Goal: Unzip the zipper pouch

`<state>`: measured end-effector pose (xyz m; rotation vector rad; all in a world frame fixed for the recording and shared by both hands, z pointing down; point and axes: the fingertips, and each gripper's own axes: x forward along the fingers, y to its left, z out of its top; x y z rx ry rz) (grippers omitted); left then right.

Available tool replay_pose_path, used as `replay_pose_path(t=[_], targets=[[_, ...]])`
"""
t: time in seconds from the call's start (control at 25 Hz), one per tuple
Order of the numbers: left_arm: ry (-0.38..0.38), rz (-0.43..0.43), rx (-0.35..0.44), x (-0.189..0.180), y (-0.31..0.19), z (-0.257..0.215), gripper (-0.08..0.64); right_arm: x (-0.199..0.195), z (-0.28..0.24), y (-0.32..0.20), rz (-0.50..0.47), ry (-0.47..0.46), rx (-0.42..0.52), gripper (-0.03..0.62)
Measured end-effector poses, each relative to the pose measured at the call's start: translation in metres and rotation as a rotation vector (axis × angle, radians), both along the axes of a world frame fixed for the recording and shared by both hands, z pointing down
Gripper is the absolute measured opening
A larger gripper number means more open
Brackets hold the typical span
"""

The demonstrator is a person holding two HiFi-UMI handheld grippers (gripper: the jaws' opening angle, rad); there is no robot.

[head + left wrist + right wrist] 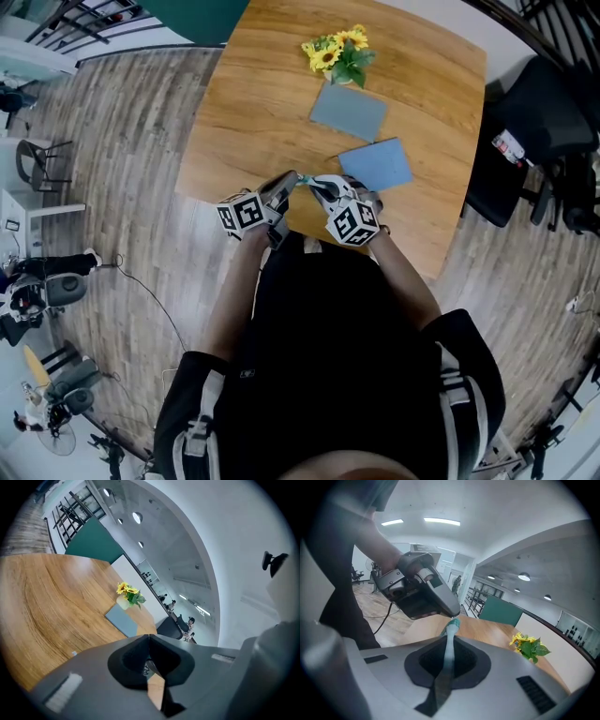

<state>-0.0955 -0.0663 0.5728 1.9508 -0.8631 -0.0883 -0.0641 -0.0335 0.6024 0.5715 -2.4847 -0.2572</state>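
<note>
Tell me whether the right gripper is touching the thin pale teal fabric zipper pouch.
Touching. The right gripper view shows the right gripper shut on the thin pale teal zipper pouch, which runs edge-on between its pads with no gap.

The desk is warm, grained wood with a soft satin sheen. The floor is duller grey-brown plank. The zipper pouch looks like thin teal cloth. The left tool and right tool have smooth matt grey plastic shells with black matt pads.

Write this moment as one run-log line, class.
left hand-held gripper: shut on zipper pouch | right hand-held gripper: shut on zipper pouch | unzipped: cannot tell
</note>
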Motion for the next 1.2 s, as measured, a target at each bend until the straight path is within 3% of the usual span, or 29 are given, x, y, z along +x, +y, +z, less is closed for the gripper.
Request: replay_pose_path(t=[0.12,0.32,0.64,1.2], targets=[[-0.014,0.015,-0.015,0.003,0.002,0.006,0.002,0.004,0.004,-0.001,0.013,0.014,0.002,0.008],[-0.107,0.005,-0.006,0.001,0.001,0.013,-0.002,0.008,0.000,-0.002,0.027,-0.024,-0.007,0.006],[-0.104,-0.018,0.010,-0.005,-0.002,0.012,-0.002,0.006,-0.003,-0.002,0.015,-0.044,-0.015,0.007],[-0.194,-0.020,0.005,-0.009,0.000,0.024,0.000,0.007,-0.004,0.005,0.000,-0.045,-0.010,0.006]])
